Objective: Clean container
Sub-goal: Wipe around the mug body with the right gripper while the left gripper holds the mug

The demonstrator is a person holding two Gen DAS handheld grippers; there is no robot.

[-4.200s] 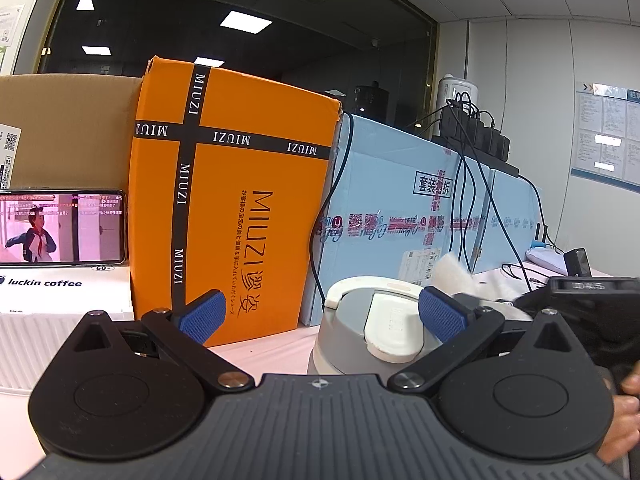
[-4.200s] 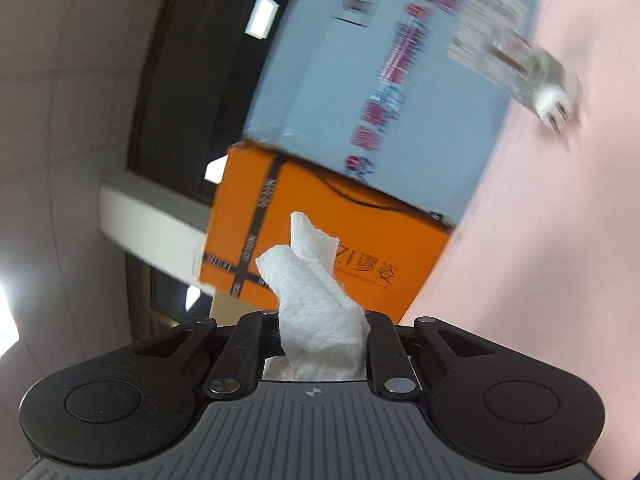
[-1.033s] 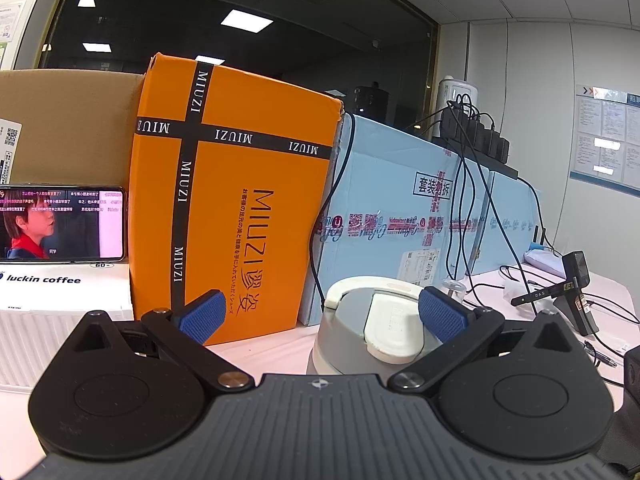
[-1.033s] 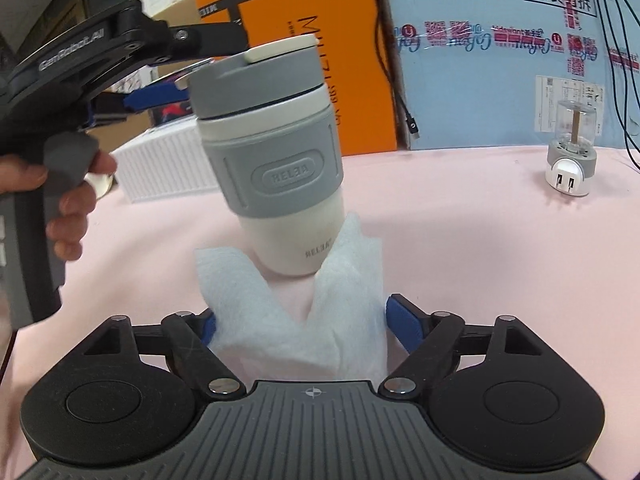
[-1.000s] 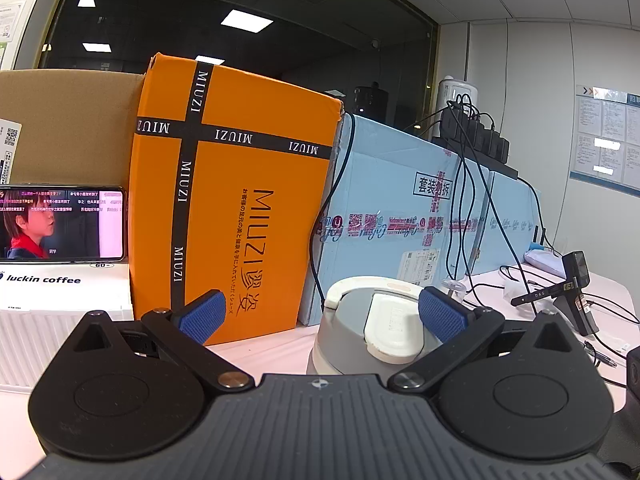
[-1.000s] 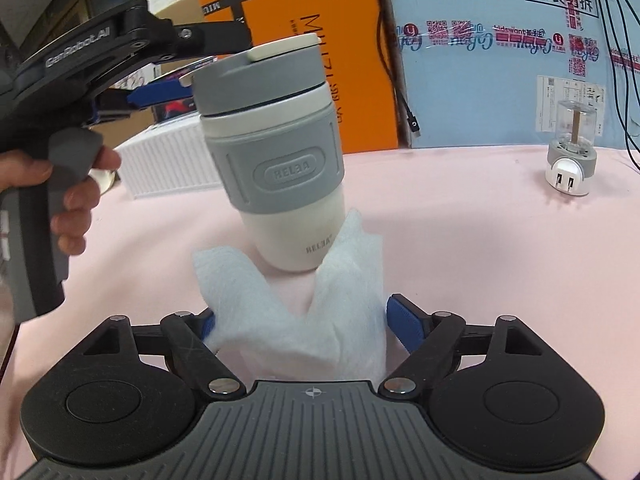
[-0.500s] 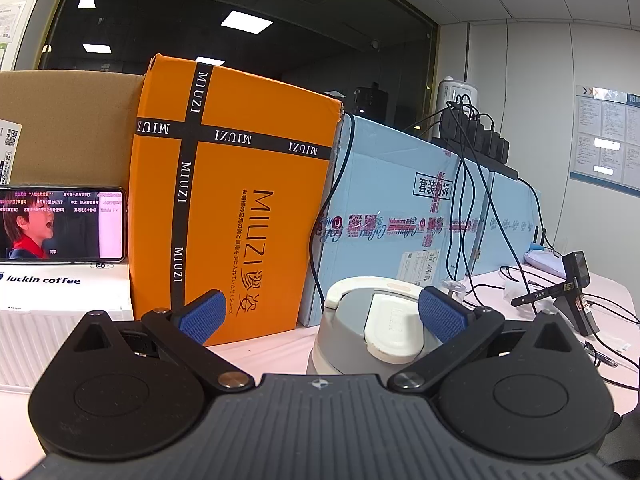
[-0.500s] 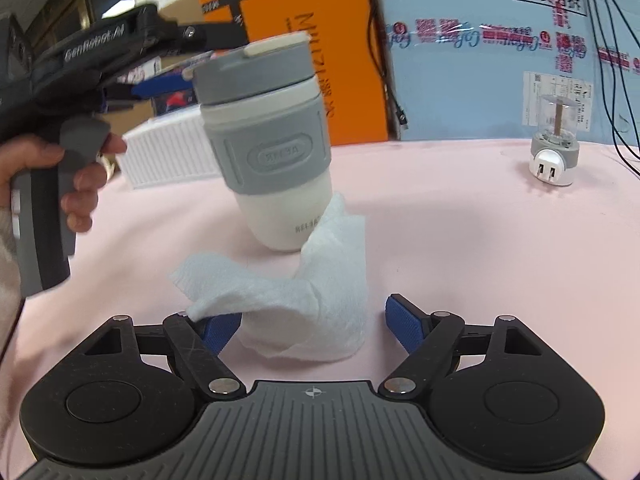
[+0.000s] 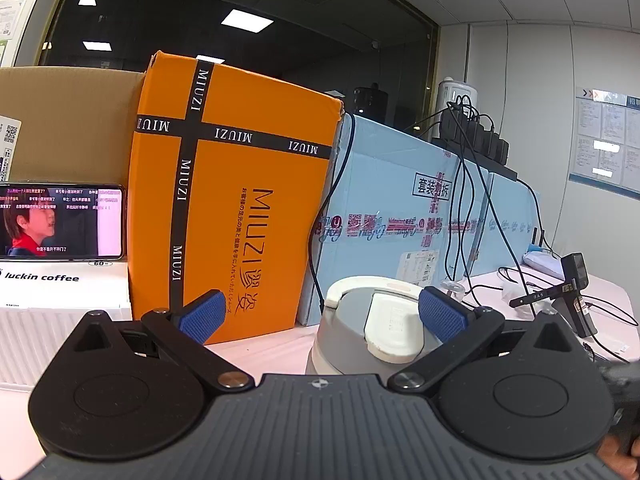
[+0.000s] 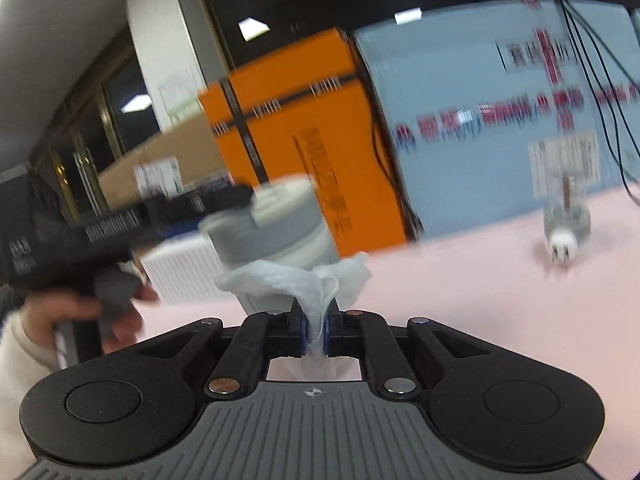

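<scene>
A white cup with a grey sleeve and grey lid point(image 9: 360, 332) stands on the pink table point(image 9: 260, 348), between the fingers of my left gripper point(image 9: 320, 316). That gripper is open: its right pad point(image 9: 440, 314) is at the lid's edge and its left pad point(image 9: 202, 316) stands well clear. My right gripper point(image 10: 316, 332) is shut on a crumpled white tissue point(image 10: 296, 280), which fans out above the pads. Just beyond the tissue, the cup point(image 10: 276, 232) appears blurred. A person's hand point(image 10: 80, 320) holds the left gripper's handle at the left.
An orange MIUZI box point(image 9: 240, 200) and a blue carton point(image 9: 400, 208) with hanging cables stand behind the cup. A phone point(image 9: 60, 222) plays video on a white coffee box at the left. A clear-domed plug point(image 10: 564, 220) sits at the right, and a black device point(image 9: 572, 292) further right.
My right gripper has shut on the tissue that lay in front of the cup and lifted it off the table, tilting upward. The left gripper and the cup have not moved.
</scene>
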